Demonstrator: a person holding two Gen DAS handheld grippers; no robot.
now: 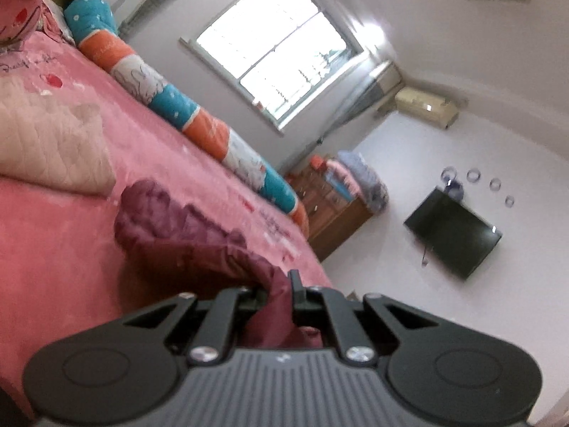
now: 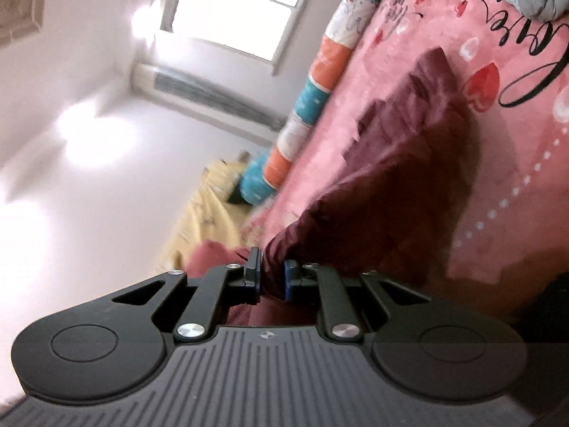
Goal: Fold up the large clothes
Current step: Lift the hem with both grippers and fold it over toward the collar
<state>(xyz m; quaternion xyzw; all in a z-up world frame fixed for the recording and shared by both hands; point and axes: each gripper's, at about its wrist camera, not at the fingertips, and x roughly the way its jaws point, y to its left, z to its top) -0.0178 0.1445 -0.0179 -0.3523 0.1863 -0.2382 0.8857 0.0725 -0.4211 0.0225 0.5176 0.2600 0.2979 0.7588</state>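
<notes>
The left gripper (image 1: pixel 279 293) is clamped, its fingers (image 1: pixel 296 290) pinching maroon cloth (image 1: pixel 199 242); the right gripper (image 2: pixel 272 277) is likewise closed, blue-faced pads (image 2: pixel 290 279) pressing a bunched fold; both views sit strongly tilted.

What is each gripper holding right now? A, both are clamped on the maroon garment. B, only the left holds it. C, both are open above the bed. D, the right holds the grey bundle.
A: the left gripper and the right gripper each pinch a fold of the maroon garment, which trails onto the pink bed cover.
</notes>
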